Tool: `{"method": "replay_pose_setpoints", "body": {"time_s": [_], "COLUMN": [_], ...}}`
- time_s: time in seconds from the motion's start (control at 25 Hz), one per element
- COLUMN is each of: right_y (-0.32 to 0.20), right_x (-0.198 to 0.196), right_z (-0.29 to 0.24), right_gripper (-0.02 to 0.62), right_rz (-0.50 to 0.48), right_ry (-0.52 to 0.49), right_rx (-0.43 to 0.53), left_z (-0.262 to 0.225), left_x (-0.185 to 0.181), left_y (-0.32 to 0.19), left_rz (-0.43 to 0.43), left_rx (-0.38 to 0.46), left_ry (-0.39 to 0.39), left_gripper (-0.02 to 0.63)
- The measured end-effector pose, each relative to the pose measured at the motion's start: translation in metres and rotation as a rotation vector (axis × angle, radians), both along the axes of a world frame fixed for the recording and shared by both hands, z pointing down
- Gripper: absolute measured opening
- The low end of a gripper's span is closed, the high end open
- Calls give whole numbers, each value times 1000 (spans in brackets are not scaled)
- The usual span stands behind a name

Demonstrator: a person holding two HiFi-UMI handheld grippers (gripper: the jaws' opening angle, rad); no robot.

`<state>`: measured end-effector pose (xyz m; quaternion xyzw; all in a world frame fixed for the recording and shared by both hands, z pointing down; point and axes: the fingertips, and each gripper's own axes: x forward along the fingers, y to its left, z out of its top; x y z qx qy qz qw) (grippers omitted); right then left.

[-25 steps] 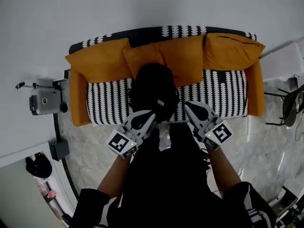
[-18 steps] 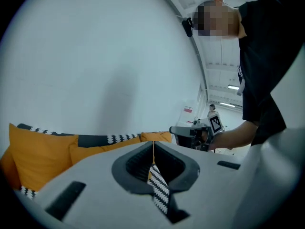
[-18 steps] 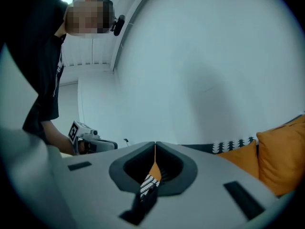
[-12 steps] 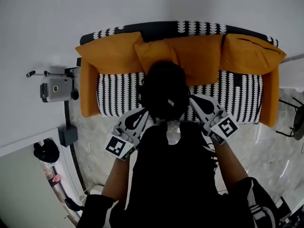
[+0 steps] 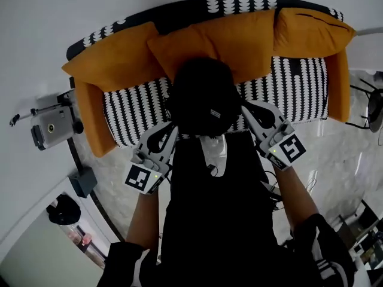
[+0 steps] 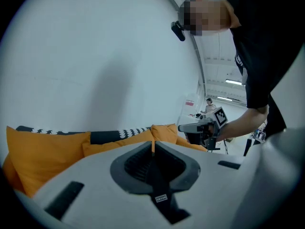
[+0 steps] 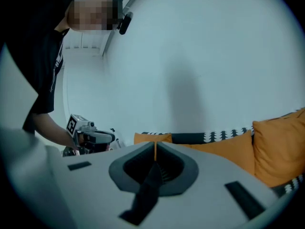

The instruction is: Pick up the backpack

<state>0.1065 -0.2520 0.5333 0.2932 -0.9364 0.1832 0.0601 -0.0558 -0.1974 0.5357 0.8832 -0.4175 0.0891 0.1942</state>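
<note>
While left hand-held gripper [image 5: 172,128], right hand-held gripper [image 5: 246,105] flank backpack [image 5: 200,97], forearms [image 5: 145,217] extend forward.

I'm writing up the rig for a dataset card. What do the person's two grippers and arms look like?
The left gripper and right gripper match: light grey wedge-shaped shells, a dark ribbed recess behind the jaws, and black slots on top. Each carries a rear cube with black-and-white square markers. The person wears a black short-sleeved top, and the forearms are bare.

Orange cushions [image 5: 114,64], backpack [image 5: 200,94] on striped sofa [image 5: 293,91]
</note>
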Motion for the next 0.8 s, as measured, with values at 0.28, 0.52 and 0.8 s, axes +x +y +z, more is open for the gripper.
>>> {"method": "replay_pose_setpoints", "body": {"time_s": [0.28, 0.52, 0.8], "right_y": [-6, -21, -32], "right_x": [1, -6, -1], "right_z": [25, 40, 67], "right_gripper": [29, 29, 31], "right_rz": [121, 94, 87], "right_ry": [40, 42, 73], "right_rx": [-16, -3, -3], "left_z": [38, 62, 86], "left_x": [-20, -3, -11], "left_y": [-20, -44, -72], "left_rz": [66, 128, 91], "left_rx": [4, -26, -20], "left_ry": [-10, -42, -67], "left_gripper": [23, 33, 122]}}
